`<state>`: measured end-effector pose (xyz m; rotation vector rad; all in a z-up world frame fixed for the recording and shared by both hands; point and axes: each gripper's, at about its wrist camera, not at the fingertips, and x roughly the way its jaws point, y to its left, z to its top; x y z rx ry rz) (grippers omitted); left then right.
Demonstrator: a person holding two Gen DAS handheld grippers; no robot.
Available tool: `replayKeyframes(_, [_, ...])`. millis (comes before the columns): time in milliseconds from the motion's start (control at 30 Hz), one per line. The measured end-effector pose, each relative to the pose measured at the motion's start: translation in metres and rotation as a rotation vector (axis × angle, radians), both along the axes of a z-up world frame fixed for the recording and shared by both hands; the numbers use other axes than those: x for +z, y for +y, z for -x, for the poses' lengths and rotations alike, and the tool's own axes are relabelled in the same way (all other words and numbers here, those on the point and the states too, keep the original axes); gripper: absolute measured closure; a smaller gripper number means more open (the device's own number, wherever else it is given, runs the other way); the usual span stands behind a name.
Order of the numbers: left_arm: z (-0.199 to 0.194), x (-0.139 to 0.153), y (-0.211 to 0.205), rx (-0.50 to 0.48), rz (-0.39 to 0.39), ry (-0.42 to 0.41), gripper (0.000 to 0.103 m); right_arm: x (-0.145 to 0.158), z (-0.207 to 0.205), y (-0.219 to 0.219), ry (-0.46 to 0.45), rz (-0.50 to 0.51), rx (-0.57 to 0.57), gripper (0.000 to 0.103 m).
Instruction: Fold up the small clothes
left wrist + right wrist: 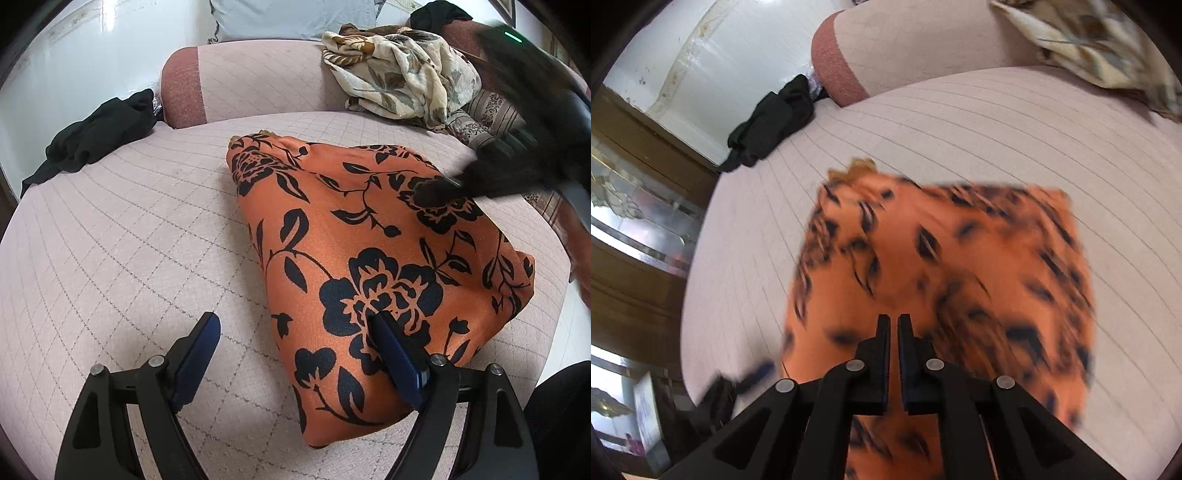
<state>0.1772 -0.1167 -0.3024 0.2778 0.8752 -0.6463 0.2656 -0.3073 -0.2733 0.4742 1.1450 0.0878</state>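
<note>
Left tool point(295, 332) spread astride orange cloth's point(369, 240) edge; right tool point(894, 321) pressed together above it.

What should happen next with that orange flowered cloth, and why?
Probably the open left gripper should close on the near edge of the orange cloth to fold it again. One finger already rests on the fabric, the other over the bare cushion, nothing pinched. The right gripper is shut, empty and blurred above the cloth.

bare quilted seat point(129, 240) lies open left of the orange garment point(369, 240); black cloth point(96, 136) crowds its far-left edge.
</note>
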Motion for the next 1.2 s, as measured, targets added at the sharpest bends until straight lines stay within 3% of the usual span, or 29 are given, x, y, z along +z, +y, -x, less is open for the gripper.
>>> replayKeyframes(167, [0.001, -0.002, -0.001, -0.001, -0.006, 0.006, 0.018, -0.014, 0.046, -0.013, 0.039, 0.063, -0.054, 0.097])
replayKeyframes(333, [0.001, -0.002, -0.003, 0.024, -0.026, -0.014, 0.007, -0.032, 0.044, -0.019, 0.009, -0.001, -0.093, 0.097])
replayKeyframes(500, [-0.004, 0.002, -0.003, 0.032, -0.022, 0.008, 0.006, -0.032, 0.052, -0.035, 0.002, -0.079, -0.103, 0.097])
replayKeyframes(633, [0.003, 0.012, -0.007, 0.040, -0.035, -0.070, 0.006, -0.023, 0.062, -0.047, -0.016, -0.125, -0.140, 0.097])
replayKeyframes(767, [0.004, 0.026, -0.005, 0.076, 0.008, -0.140, 0.006, -0.002, 0.076, -0.054, -0.091, -0.077, -0.163, 0.097])
replayKeyframes(867, [-0.007, 0.030, 0.003, 0.127, 0.080, -0.113, 0.006, 0.001, 0.080, -0.059, -0.107, -0.042, -0.194, 0.097])
replayKeyframes(967, [-0.029, 0.004, -0.007, 0.164, -0.012, -0.010, 0.005, -0.025, 0.071, -0.070, -0.020, -0.115, -0.215, 0.097])
replayKeyframes(1067, [-0.035, 0.001, -0.007, 0.189, 0.040, 0.037, 0.004, -0.026, 0.071, -0.078, -0.022, -0.172, -0.223, 0.097])
replayKeyframes(1200, [-0.031, 0.008, -0.018, 0.183, 0.004, -0.040, 0.004, -0.015, 0.075, -0.087, -0.089, -0.211, -0.256, 0.097])
